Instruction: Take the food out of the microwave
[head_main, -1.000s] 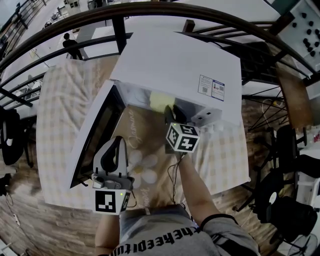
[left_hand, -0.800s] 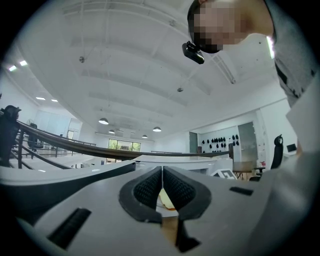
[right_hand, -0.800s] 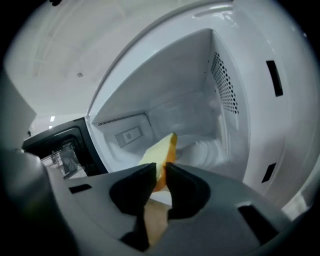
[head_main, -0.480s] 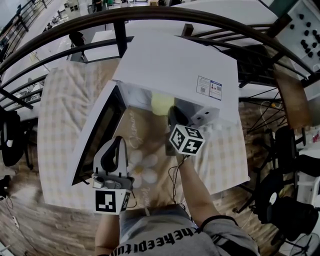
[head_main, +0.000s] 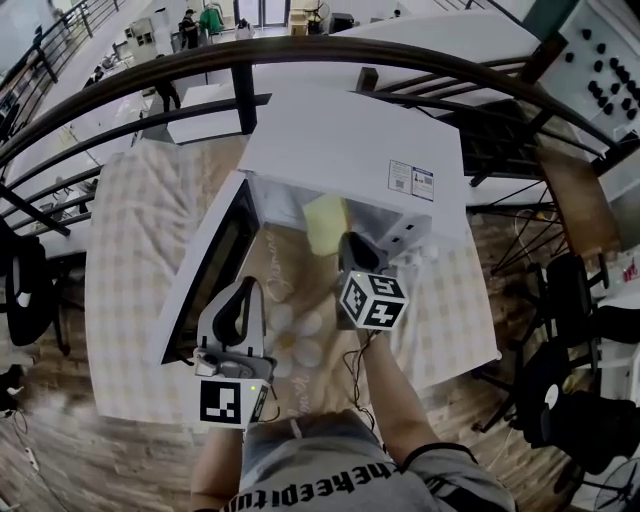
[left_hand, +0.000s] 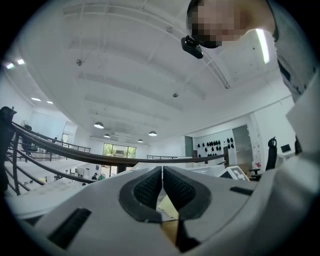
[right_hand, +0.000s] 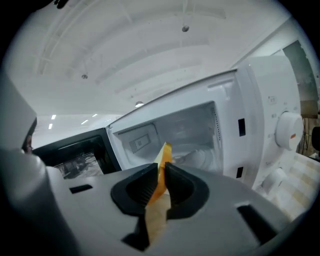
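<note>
The white microwave (head_main: 350, 140) stands on the table with its door (head_main: 215, 265) swung open to the left. My right gripper (head_main: 350, 242) is just in front of the opening. Its jaws have just been closing and now pinch a flat yellow piece of food (head_main: 325, 222). In the right gripper view the food (right_hand: 163, 159) sticks up edge-on between the pads of that gripper (right_hand: 161, 176), with the lit cavity (right_hand: 185, 132) and a white turntable plate (right_hand: 200, 157) behind it. My left gripper (head_main: 243, 288) hovers near the door's outer edge. Its jaws (left_hand: 162, 172) are shut on nothing.
The table carries a checked cloth (head_main: 130, 230) and a flower-print mat (head_main: 295, 335) in front of the microwave. A dark curved railing (head_main: 300, 55) runs behind it. The control knob (right_hand: 289, 132) is on the microwave's right side. A chair (head_main: 570, 290) stands at the right.
The right gripper has closed on the yellow food and drawn it up and back out of the cavity mouth. The left gripper has risen a little.
</note>
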